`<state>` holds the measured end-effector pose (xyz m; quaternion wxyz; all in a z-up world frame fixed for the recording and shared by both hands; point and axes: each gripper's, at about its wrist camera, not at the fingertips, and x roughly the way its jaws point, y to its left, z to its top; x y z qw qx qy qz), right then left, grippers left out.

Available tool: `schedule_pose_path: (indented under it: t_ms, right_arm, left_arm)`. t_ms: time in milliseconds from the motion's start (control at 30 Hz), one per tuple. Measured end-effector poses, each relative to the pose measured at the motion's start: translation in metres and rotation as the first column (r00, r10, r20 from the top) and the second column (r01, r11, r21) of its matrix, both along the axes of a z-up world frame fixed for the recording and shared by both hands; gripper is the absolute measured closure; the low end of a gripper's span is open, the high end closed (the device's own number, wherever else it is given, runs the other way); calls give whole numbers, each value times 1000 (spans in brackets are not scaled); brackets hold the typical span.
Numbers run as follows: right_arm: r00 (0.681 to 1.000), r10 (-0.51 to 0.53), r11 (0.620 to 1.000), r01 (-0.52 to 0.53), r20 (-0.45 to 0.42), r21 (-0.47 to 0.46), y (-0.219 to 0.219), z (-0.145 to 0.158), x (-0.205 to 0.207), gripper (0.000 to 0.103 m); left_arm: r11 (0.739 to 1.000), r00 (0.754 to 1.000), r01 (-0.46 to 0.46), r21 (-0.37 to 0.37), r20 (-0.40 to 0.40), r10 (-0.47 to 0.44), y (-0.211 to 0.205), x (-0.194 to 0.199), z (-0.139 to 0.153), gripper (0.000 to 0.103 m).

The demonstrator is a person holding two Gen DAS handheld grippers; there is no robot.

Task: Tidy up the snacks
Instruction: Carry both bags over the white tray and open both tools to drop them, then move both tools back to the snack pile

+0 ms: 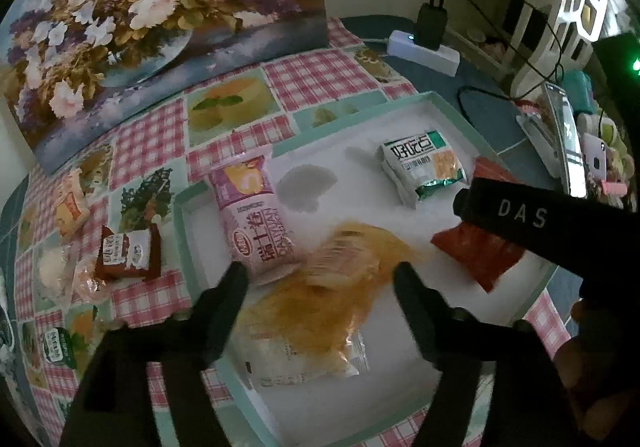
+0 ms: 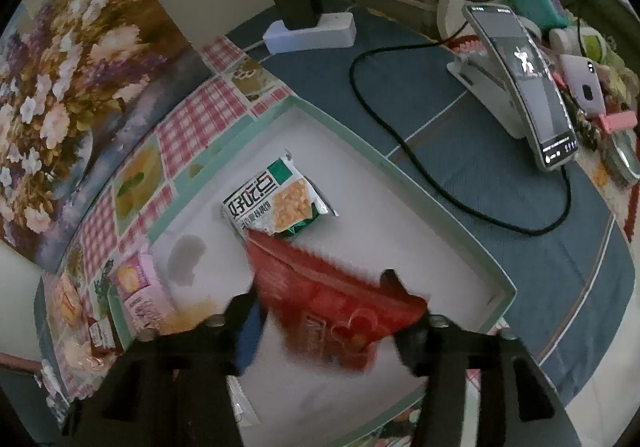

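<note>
The left gripper point(image 1: 320, 279) hung with fingers spread over a blurred orange packet point(image 1: 340, 287) in the white tray point(image 1: 420, 119), perhaps not touching it. A pink packet point(image 1: 256, 215) lay across the tray's left rim, a green-and-white packet point(image 1: 424, 167) farther in, a red packet point(image 1: 476, 251) under the right gripper's body

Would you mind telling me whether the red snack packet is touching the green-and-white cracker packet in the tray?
Touching: in the right wrist view the red packet's upper corner overlaps the lower edge of the cracker packet, no tray floor between.

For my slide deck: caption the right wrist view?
Open right gripper over a red snack packet in the green-rimmed tray.
</note>
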<state>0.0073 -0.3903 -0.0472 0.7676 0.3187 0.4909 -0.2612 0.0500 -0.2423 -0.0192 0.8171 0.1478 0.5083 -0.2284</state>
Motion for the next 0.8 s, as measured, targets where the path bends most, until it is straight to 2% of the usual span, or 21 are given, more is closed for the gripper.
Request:
schedule_pose_path:
  t_ms: [233,267,333,433,533,633,800]
  right_arm:
    - [1000,8,1000,-7,4,-13,2,2,1,20]
    - [1000,9,1000,-9,5,-16,2,2,1,17]
    - [1000,15,1000,-14,10,-23,3,3,2,11]
    - [1000,16,999,-15,20,-40,5,6,2,0]
    - [1000,17,999,-16,21,-52,7,9,3,0]
    - [999,33,998,-31,30,-61,11,12,5,0]
    - [995,87,993,-82,55,-89,27,21,12,0]
  left_arm:
    - [999,999,-44,-19,-16,44,13,7,3,22]
    - [998,998,-62,-29,-22,61,17,10,4,15]
    - [994,995,-95,-49,-30,94,26,14,7,9]
    - [982,985,-173,-79,-40,170,47,23,12,9]
    - [963,968,-249,-107,-43,246,70,30,16,9]
    - [923,933,-361,-135,-55,357,99,41,19,4]
    - [833,843,-537,-132,-57,535,152,55,21,4]
